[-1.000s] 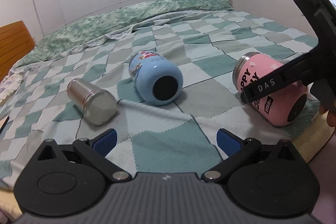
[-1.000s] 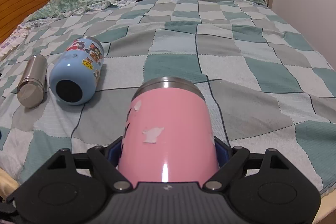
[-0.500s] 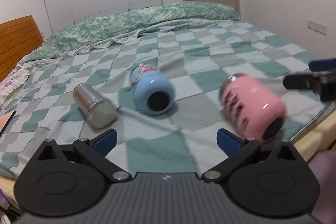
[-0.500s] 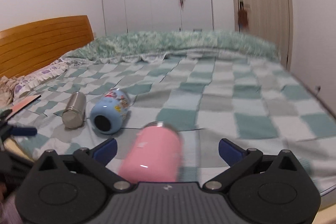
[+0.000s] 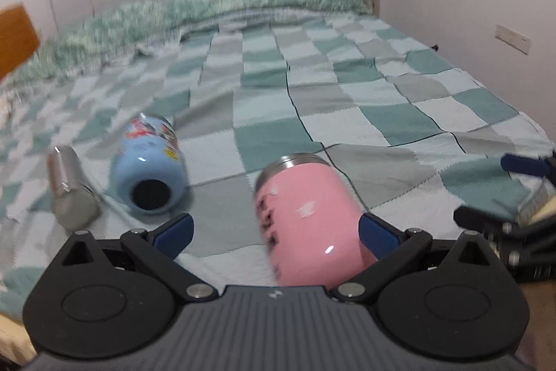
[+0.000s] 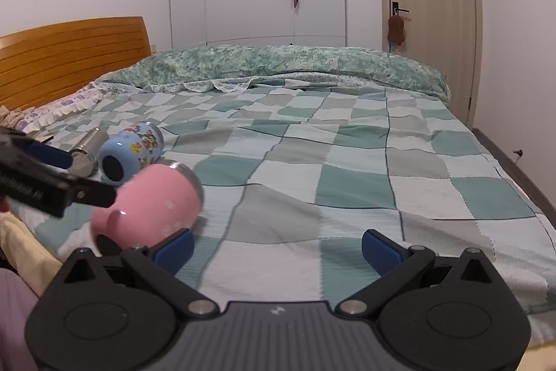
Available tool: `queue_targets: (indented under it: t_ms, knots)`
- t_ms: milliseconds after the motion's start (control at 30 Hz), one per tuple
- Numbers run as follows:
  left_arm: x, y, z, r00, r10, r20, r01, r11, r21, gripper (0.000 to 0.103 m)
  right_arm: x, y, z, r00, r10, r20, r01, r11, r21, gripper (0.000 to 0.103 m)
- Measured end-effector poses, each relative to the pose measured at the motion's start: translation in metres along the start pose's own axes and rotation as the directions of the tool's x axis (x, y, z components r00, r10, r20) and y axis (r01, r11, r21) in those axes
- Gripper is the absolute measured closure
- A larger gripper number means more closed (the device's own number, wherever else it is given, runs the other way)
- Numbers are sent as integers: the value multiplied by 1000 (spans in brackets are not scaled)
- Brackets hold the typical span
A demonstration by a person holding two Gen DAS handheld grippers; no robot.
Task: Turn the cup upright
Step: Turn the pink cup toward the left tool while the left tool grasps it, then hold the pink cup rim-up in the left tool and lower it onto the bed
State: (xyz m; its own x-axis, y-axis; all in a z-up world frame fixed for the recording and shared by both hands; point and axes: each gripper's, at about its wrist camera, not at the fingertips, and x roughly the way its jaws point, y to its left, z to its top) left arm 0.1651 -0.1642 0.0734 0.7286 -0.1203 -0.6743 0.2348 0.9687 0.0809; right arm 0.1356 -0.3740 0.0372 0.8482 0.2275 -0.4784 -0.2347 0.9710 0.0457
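A pink cup [image 5: 309, 218] lies on its side on the checked bedspread near the front edge, steel rim pointing away. My left gripper [image 5: 274, 232] is open, with the cup between its fingers, close to the right pad; contact is unclear. My right gripper [image 6: 276, 249] is open and empty, to the right of the pink cup [image 6: 153, 207]. The left gripper's finger [image 6: 52, 190] shows at the left of the right wrist view. A blue cartoon cup [image 5: 151, 169] and a steel cup [image 5: 69, 193] also lie on their sides further left.
The checked bedspread [image 6: 347, 169] covers the bed, with a green quilt [image 6: 278, 65] at the far side. A wooden headboard [image 6: 69, 58] is on the left. Wardrobe doors and a room door stand behind. The bed edge [image 6: 21, 252] is close to the pink cup.
My right gripper has let go of the pink cup and drawn back to the right. My left gripper has moved right, so the cup now sits between its fingers.
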Motion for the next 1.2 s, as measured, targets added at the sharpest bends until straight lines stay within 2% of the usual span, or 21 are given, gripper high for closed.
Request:
queue_targets:
  t_ms: [167, 467, 533, 567, 600, 700, 900, 1033, 1200]
  knots:
    - [31, -9, 20, 997, 11, -79, -17, 997, -80, 0, 15, -19, -1, 1000, 7, 9, -7, 1000, -2, 0]
    - [68, -18, 37, 982, 36, -184, -56, 993, -106, 0, 35, -27, -3, 1000, 28, 13, -28, 1000, 0, 0]
    - [77, -17, 38, 975, 27, -219, -54, 991, -119, 5, 38, -26, -3, 999, 32, 11, -32, 999, -1, 0]
    - [81, -17, 39, 971, 21, -237, -52, 991, -126, 13, 38, -26, -3, 999, 35, 12, -35, 999, -1, 0]
    - [86, -17, 41, 964, 28, -263, -65, 989, -134, 16, 38, -25, -3, 999, 39, 13, -39, 999, -1, 0]
    - [91, -13, 43, 959, 17, -284, -63, 986, -154, 17, 36, -24, -3, 999, 45, 22, -46, 999, 1, 0]
    - [74, -10, 37, 974, -1, -228, -38, 986, -165, 18, 31, -21, -1, 998, 45, 37, -45, 999, 4, 0]
    - [48, -4, 26, 990, -34, -135, 11, 985, -171, 18, 25, -21, -2, 998, 42, 49, -43, 999, 14, 0]
    - [13, -3, 19, 999, -44, -26, 41, 992, -116, 18, 19, -19, -5, 997, 33, 64, -35, 999, 29, 0]
